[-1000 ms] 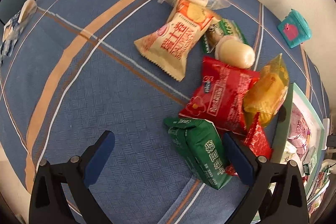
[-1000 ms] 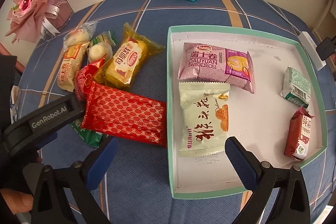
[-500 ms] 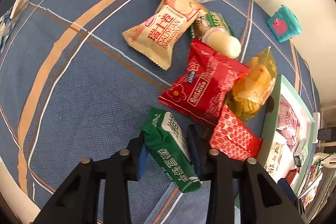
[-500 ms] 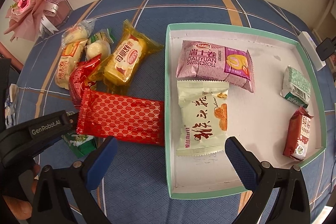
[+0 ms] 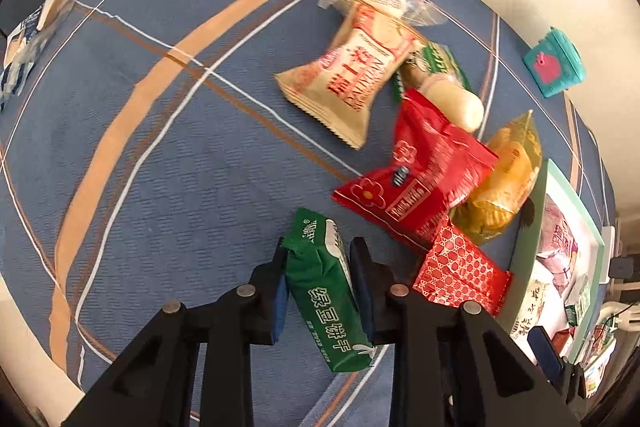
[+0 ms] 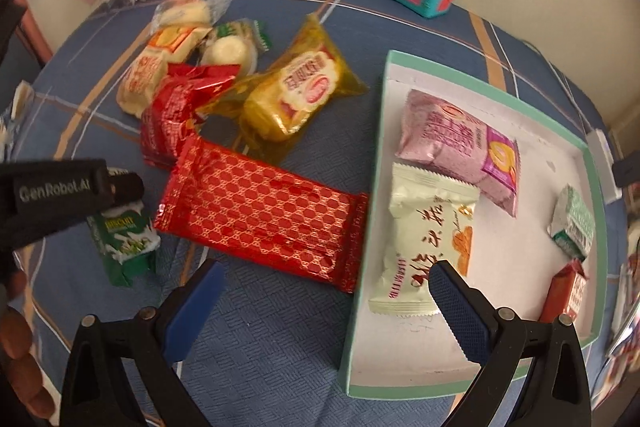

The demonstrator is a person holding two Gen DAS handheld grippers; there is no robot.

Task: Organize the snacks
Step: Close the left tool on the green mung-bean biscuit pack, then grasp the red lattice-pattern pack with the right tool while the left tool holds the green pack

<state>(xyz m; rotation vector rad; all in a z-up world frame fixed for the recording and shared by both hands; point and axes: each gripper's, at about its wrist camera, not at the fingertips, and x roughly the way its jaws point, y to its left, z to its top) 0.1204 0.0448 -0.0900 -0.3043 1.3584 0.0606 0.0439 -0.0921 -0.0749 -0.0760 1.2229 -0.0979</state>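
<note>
The left tool (image 5: 320, 269) is clenched on the green packet (image 5: 328, 291), which stands between its fingers. The red packet (image 5: 460, 271) lies at its 3 o'clock. The right tool (image 6: 324, 291) is spread wide, with the tray (image 6: 362, 291) at 1 o'clock.

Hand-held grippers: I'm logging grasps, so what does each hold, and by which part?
The left hand-held gripper clamps the green biscuit pack across its long sides, near its far end. The right hand-held gripper holds nothing.

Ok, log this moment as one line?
left gripper: shut on green biscuit pack | right gripper: open, holding nothing | tray: five snacks inside
</note>
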